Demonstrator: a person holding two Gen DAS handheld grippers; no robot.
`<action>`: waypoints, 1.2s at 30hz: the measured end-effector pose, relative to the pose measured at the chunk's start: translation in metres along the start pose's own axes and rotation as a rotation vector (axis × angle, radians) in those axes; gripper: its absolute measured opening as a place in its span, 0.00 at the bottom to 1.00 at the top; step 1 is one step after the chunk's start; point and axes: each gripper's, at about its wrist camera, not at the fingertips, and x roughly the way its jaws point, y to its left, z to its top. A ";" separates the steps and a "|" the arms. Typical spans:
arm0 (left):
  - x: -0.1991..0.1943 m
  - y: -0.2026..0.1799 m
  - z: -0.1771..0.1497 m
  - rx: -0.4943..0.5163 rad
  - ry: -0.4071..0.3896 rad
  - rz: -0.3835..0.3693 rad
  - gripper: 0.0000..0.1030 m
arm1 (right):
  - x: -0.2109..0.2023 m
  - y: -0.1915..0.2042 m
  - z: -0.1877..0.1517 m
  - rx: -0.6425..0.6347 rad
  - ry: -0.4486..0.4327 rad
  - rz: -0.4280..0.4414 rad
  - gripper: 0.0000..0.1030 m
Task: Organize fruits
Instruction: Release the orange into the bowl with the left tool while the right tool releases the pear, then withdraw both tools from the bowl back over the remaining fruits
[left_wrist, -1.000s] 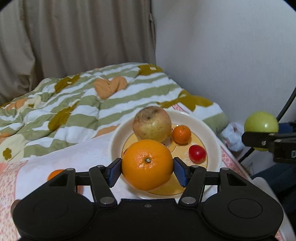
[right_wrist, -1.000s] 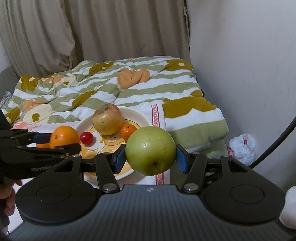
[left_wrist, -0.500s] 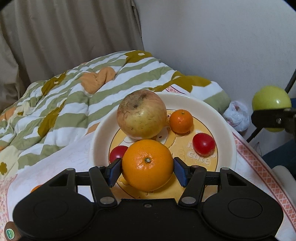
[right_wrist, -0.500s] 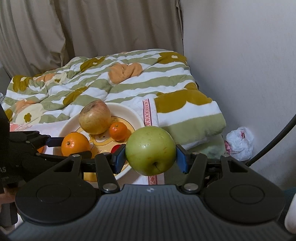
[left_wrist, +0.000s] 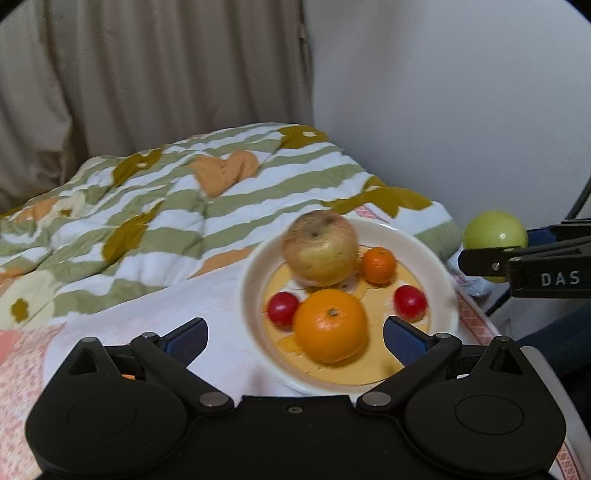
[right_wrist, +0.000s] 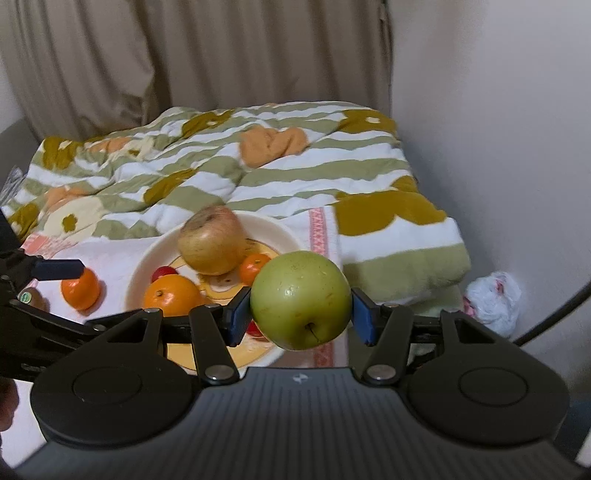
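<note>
Orange fruit fills the near side of the plate (left_wrist: 255, 273) in the left wrist view: a large orange (left_wrist: 331, 329) sits on the yellow centre, with a red cherry tomato (left_wrist: 282, 309) touching its left side and another cherry tomato (left_wrist: 410, 302) to its right. Behind them lie a big yellowish apple (left_wrist: 320, 248) and a small mandarin (left_wrist: 378, 264) just beside it. The left hand-held gripper (left_wrist: 295, 338) has just been opening and now stands wide, its blue pads clear of the orange on both sides. The plate rests on a white cloth on the bed, in front of a green-striped blanket (left_wrist: 177, 206). At the right edge, a green apple (left_wrist: 494, 236) is held in the other tool.

From the right wrist view, the right hand-held gripper (right_wrist: 301, 314) clamps the green apple (right_wrist: 301, 300) between its pads, stem toward the camera, above the plate's right rim (right_wrist: 284, 232). The orange (right_wrist: 171, 295) lies on the plate near the yellowish apple (right_wrist: 212, 244). Left of the plate, a loose mandarin (right_wrist: 80, 290) and a kiwi (right_wrist: 33, 298) lie on the cloth. A crumpled white bag (right_wrist: 493, 301) sits by the wall.
</note>
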 end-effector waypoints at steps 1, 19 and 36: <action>-0.002 0.002 -0.002 -0.003 0.000 0.012 1.00 | 0.002 0.003 0.000 -0.007 0.004 0.010 0.69; -0.041 0.030 -0.023 -0.170 0.011 0.076 1.00 | 0.042 0.046 -0.022 -0.182 0.071 0.106 0.69; -0.066 0.016 -0.036 -0.149 -0.001 0.117 1.00 | 0.032 0.058 -0.037 -0.308 -0.015 0.074 1.00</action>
